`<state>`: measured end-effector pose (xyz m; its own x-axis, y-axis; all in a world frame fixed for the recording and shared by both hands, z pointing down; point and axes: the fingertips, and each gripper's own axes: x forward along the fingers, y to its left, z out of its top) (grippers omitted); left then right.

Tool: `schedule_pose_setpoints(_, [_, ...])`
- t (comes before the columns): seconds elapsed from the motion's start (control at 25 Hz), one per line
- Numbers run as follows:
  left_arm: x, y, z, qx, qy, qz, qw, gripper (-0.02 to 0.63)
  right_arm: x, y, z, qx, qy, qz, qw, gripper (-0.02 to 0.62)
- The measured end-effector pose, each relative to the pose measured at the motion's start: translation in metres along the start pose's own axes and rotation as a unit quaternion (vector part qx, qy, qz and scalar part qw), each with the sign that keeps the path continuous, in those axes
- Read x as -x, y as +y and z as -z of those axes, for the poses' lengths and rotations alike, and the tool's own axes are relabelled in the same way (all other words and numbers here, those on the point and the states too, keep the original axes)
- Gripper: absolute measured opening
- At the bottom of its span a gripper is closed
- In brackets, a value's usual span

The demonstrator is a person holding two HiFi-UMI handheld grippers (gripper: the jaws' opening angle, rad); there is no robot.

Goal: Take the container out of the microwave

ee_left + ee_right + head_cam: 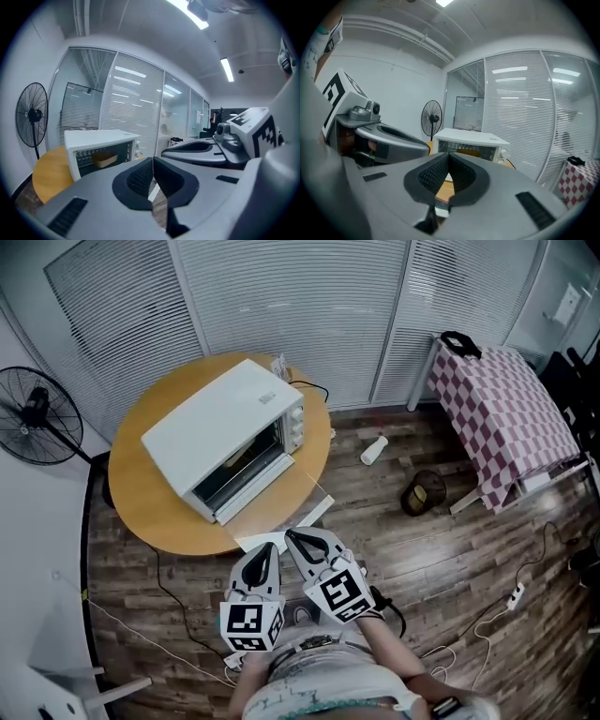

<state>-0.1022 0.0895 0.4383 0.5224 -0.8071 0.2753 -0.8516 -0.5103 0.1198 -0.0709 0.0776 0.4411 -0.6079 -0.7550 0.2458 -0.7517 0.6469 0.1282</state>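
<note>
A white microwave oven (225, 435) stands on the round wooden table (150, 502), its glass door shut. Through the glass a tan container (104, 159) shows inside, also seen as a yellow shape (468, 152) in the right gripper view. My left gripper (263, 549) and right gripper (292, 536) hang side by side just off the table's near edge, both pointing at the oven. Each is shut with nothing between its jaws.
A white sheet of paper (281, 524) lies at the table's near edge. A standing fan (37, 416) is at the left. A chequered cloth-covered table (506, 409), a white bottle (374, 449) and a dark bin (424, 492) are on the floor side at right. Cables run over the floor.
</note>
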Motion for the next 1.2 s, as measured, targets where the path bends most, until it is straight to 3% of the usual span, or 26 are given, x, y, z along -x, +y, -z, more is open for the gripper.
schedule_pose_setpoints(0.6, [-0.082,0.031,-0.037,0.01,-0.008,-0.079,0.9968,0.015,-0.066,-0.069,-0.015,0.009,-0.017,-0.096,0.995,-0.006])
schedule_pose_setpoints(1.2, [-0.137,0.051,-0.063,0.027,-0.038,-0.148,0.9878,0.016,-0.101,-0.117,-0.023,0.057,-0.038,-0.195,0.978,-0.006])
